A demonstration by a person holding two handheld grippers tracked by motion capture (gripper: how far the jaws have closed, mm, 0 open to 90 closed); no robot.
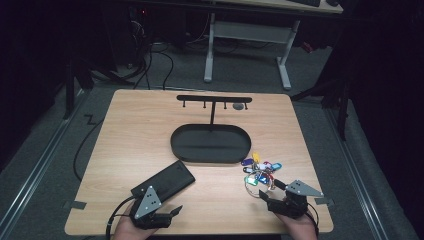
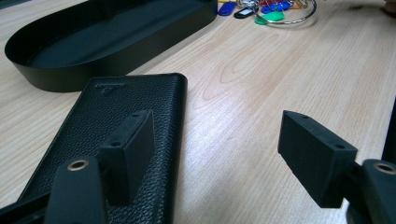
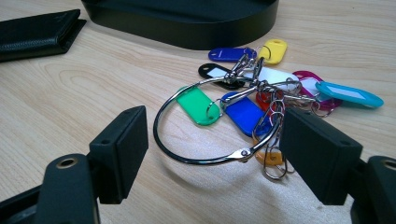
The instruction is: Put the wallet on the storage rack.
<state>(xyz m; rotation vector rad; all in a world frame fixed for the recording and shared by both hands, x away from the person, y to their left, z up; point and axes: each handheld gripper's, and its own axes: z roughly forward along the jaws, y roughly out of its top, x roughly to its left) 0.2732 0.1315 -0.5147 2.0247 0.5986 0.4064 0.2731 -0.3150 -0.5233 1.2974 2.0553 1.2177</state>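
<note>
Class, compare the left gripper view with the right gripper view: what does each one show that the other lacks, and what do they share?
Left gripper view alone: the left gripper, jaws open, one jaw above the black textured leather wallet, and the inside floor of the black oval metal tray.

Right gripper view alone: the right gripper, jaws open either side of the large silver key ring, with each coloured plastic key tag seen separately.

Shared: wallet, tray, key ring with tags, and the light wooden table.

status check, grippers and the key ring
Left gripper open by wallet. Right gripper open, key ring between jaws, ungripped. Nothing blocking.
</note>
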